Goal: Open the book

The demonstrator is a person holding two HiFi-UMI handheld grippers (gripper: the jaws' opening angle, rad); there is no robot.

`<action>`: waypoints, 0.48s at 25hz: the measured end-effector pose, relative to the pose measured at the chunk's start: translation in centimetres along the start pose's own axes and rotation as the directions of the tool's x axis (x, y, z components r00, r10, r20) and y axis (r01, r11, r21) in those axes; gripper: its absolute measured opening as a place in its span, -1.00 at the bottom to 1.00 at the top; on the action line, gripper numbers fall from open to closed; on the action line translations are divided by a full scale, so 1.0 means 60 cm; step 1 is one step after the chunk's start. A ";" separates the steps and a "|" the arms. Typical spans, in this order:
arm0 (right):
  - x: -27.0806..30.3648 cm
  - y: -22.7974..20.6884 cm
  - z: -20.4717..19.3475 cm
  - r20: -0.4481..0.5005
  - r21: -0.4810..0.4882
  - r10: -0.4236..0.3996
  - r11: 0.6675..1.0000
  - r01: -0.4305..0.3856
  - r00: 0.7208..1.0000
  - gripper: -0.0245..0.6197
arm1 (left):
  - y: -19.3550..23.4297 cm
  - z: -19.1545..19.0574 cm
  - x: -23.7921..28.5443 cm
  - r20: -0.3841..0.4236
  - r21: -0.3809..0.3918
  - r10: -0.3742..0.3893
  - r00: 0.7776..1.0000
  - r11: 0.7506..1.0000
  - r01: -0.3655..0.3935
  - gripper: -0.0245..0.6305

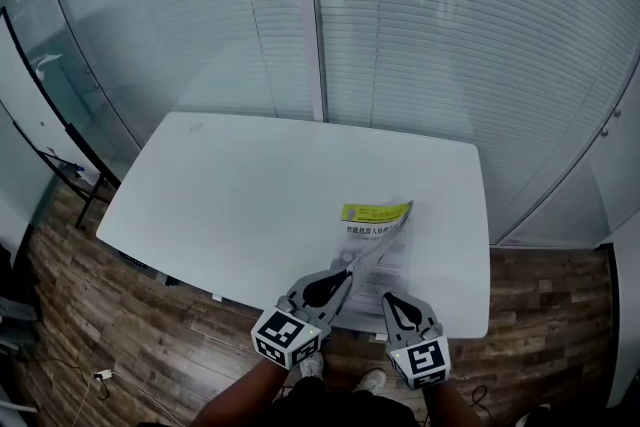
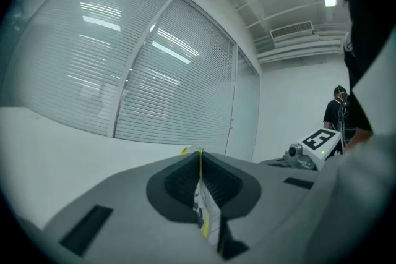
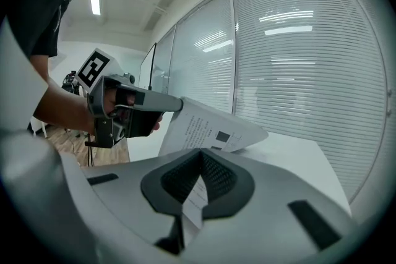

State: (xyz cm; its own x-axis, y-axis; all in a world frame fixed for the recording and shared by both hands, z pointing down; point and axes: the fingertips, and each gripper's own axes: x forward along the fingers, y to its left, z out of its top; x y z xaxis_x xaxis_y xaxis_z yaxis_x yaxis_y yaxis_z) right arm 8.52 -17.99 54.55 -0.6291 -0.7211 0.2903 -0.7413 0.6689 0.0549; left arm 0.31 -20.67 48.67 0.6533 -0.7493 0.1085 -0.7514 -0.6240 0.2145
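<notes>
As the head view shows it, worktop: white, filling mid-frame.
Book: lower right of worktop, cover raised at a slant.
Left tongs: clamped on the raised cover's edge.
Right tongs: clamped on a printed page.

The book is thin matt paper. The worktop is smooth white with a faint sheen. The floor is grainy wood planking. The left gripper and right gripper are matt grey plastic.
</notes>
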 end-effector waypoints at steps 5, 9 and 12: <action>0.015 -0.002 0.040 0.021 -0.033 -0.012 0.999 0.013 1.000 -0.90 | 0.047 0.015 -0.034 0.083 -0.119 0.074 0.994 0.991 -0.064 -0.85; 0.031 0.006 0.035 0.015 -0.035 0.008 0.999 -0.007 1.000 -0.90 | 0.092 0.018 -0.066 0.142 -0.230 0.145 0.979 0.967 -0.110 -0.85; 0.046 0.020 0.036 0.010 -0.044 0.035 0.998 -0.034 0.999 -0.90 | 0.135 0.016 -0.097 0.186 -0.349 0.218 0.958 0.926 -0.143 -0.85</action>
State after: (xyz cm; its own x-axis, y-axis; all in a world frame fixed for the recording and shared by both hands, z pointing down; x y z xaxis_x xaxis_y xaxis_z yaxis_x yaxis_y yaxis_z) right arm 5.39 -19.54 53.33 -0.6568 -0.6990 0.2828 -0.7083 0.7006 0.0868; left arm -9.66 -21.60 48.87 0.4450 -0.8950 -0.0303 -0.7568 -0.3940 0.5216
